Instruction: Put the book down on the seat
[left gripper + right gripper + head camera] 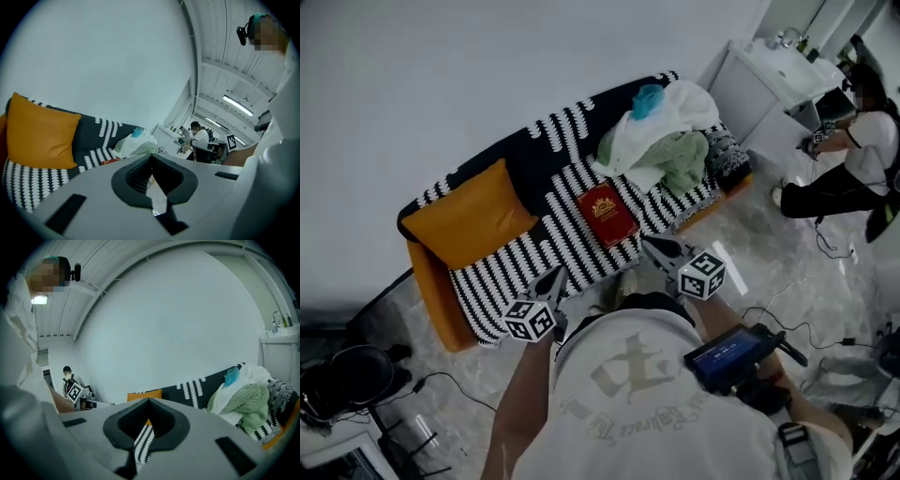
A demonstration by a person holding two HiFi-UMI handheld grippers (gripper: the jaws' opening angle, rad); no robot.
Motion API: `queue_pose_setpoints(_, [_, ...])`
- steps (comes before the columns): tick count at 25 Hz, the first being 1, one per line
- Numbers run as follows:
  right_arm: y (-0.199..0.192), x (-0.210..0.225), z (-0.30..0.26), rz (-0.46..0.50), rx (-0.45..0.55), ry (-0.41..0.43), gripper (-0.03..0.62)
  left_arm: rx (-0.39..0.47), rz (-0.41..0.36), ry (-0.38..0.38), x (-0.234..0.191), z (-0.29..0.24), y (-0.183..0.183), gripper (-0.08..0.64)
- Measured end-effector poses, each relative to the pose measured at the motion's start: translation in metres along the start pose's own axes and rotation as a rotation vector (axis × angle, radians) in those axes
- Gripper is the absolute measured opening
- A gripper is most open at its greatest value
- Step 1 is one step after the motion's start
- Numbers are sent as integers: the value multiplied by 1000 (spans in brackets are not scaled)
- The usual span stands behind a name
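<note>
A red book (607, 214) lies flat on the black-and-white striped sofa seat (546, 251), between an orange cushion (473, 214) and a heap of clothes (661, 141). Both grippers hover at the seat's front edge, short of the book and apart from it. My left gripper (554, 277) is shut and empty, to the book's lower left. My right gripper (657, 247) looks shut and empty too, just below the book's right corner. In the left gripper view, a sliver of the book (108, 161) shows above the shut left gripper (152, 157). The right gripper (149, 401) points at the cushion (144, 395).
The clothes heap (246, 399) fills the sofa's right end. A white cabinet (769, 84) with a sink stands to the right, and another person (862, 150) crouches beside it. Cables (797, 328) trail over the marble floor. Dark gear (347, 375) sits at the lower left.
</note>
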State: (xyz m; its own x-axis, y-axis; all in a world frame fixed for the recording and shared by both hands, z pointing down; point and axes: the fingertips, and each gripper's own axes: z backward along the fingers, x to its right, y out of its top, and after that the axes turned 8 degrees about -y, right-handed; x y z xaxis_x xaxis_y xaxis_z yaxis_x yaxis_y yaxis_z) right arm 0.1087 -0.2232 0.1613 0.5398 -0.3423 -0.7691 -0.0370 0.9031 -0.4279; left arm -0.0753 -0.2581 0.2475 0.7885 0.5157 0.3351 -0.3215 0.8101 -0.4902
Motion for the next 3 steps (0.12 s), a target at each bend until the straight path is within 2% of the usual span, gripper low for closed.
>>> queue_pose_setpoints(3, [6,8,-5,2,0,-5,14,2,9,6,-5,-7,4,11])
